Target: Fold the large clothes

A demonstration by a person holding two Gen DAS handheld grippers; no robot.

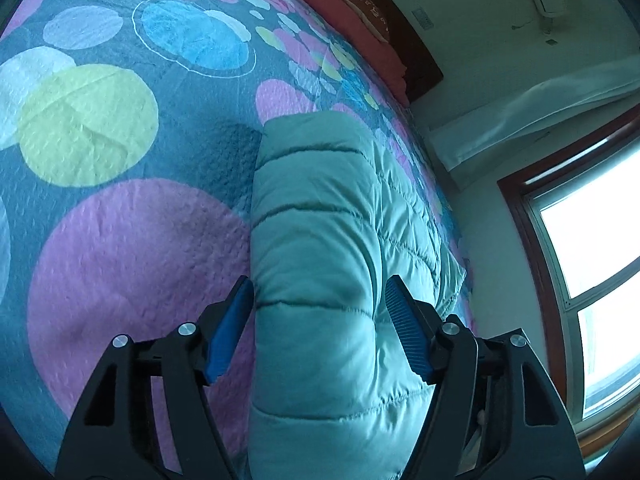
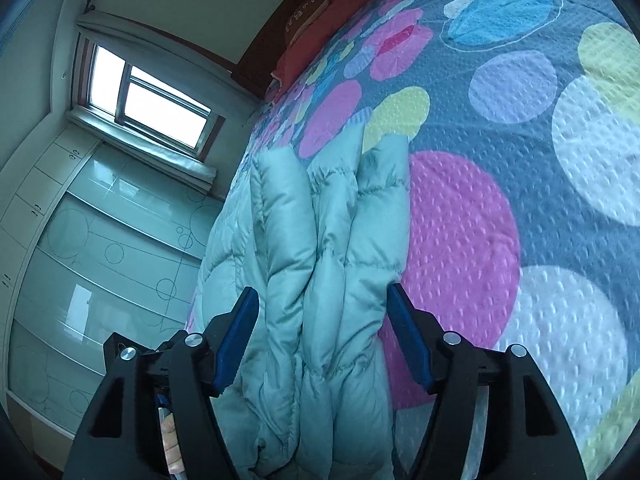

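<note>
**Both claws spread wide around the folded teal jacket**

We found the teal quilted jacket [image 1: 320,280] lying folded on the bed, filling the lower centre of the left wrist view and running up toward the middle of the frame. Our left gripper [image 1: 320,304] stood wide, its blue pads [image 1: 230,336] set on either side of the puffy bundle. The left pad sat just at the jacket's edge; the right one lay over the fabric near a fold. We could not tell whether either pad pressed into the cloth.

In the right wrist view the jacket [image 2: 320,280] showed as several stacked, stitched layers rising from the bottom centre to the middle of the frame. Our right gripper [image 2: 320,308] was likewise spread wide, with the bundle between its blue pads [image 2: 236,340], and nothing was clamped.

The bedspread [image 1: 120,240], grey with large pink, yellow, blue and white circles, filled the left and upper left of the left wrist view and the right half of the right wrist view. A red pillow [image 1: 352,28] lay at the top centre against a dark headboard [image 1: 420,64]. A bright window [image 2: 152,108] sat at the upper left of the right wrist view, above a pale glossy wardrobe [image 2: 100,260].
</note>
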